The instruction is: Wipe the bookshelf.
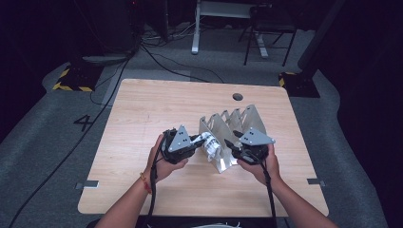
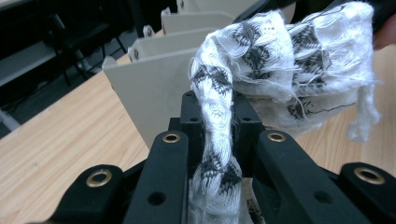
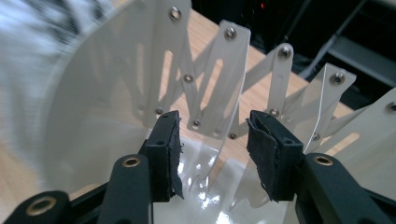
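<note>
White cloth (image 2: 280,70) with black checks; silver-grey rack (image 1: 233,124).

The high view is looking forward and down from above the person's side, taking in the whole table (image 1: 142,104) mid-frame with floor around it. The left gripper view is sitting very close behind its jaws, facing a knitted cloth (image 2: 280,70) in the upper right of the frame. The right gripper view is facing the metal rack (image 3: 224,70) at close range. All three views are sharing that rack.
</note>
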Demonstrator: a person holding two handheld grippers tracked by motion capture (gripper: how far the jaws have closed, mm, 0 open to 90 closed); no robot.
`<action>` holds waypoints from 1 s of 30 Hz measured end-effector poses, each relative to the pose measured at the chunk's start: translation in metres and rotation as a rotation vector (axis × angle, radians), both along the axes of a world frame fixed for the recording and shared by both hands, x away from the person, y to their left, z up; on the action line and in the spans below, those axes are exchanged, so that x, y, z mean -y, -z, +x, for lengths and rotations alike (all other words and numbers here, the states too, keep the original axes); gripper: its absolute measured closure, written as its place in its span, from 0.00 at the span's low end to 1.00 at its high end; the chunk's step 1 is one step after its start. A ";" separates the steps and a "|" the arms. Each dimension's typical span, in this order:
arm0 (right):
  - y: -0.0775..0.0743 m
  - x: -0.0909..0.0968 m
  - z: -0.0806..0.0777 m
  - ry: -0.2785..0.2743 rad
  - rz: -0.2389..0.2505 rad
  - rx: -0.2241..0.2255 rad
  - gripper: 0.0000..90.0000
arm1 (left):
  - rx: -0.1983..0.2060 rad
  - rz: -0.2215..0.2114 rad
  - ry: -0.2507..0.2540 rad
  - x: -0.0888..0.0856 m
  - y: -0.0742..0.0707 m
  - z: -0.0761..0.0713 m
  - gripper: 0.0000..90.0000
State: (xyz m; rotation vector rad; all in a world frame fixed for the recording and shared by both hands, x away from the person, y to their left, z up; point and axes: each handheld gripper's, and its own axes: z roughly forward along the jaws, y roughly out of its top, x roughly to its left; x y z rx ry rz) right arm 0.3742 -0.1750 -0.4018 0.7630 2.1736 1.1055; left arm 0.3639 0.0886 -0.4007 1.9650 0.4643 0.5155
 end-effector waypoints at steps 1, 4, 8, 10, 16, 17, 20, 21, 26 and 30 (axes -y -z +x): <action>0.001 -0.001 0.003 -0.002 -0.003 -0.008 0.61 | 0.006 0.006 -0.004 0.001 0.000 0.000 0.88; 0.008 -0.007 0.012 -0.001 0.000 -0.040 0.62 | 0.015 0.002 -0.012 0.003 0.000 0.000 0.88; 0.017 -0.016 0.021 0.000 -0.007 -0.056 0.70 | 0.032 0.009 -0.053 0.003 -0.002 0.002 0.86; 0.021 -0.020 0.024 0.010 -0.010 -0.041 0.74 | 0.036 0.009 -0.060 0.003 -0.003 0.005 0.85; 0.024 -0.021 0.028 0.043 0.008 0.001 0.90 | 0.018 0.030 -0.066 0.006 0.007 0.011 0.87; 0.024 -0.020 0.029 0.047 0.013 0.003 0.91 | 0.008 0.030 -0.064 0.007 0.010 0.012 0.87; 0.026 -0.017 0.031 0.054 0.021 -0.002 0.95 | -0.020 0.065 -0.048 0.010 0.020 0.014 0.87; 0.026 -0.016 0.031 0.051 0.026 -0.004 0.95 | -0.032 0.079 -0.040 0.011 0.024 0.014 0.87; 0.027 -0.013 0.027 0.016 0.042 -0.020 0.97 | -0.072 0.138 -0.003 0.015 0.039 0.008 0.87; 0.026 -0.010 0.021 -0.029 0.051 -0.035 0.97 | -0.070 0.176 0.035 0.019 0.044 -0.005 0.87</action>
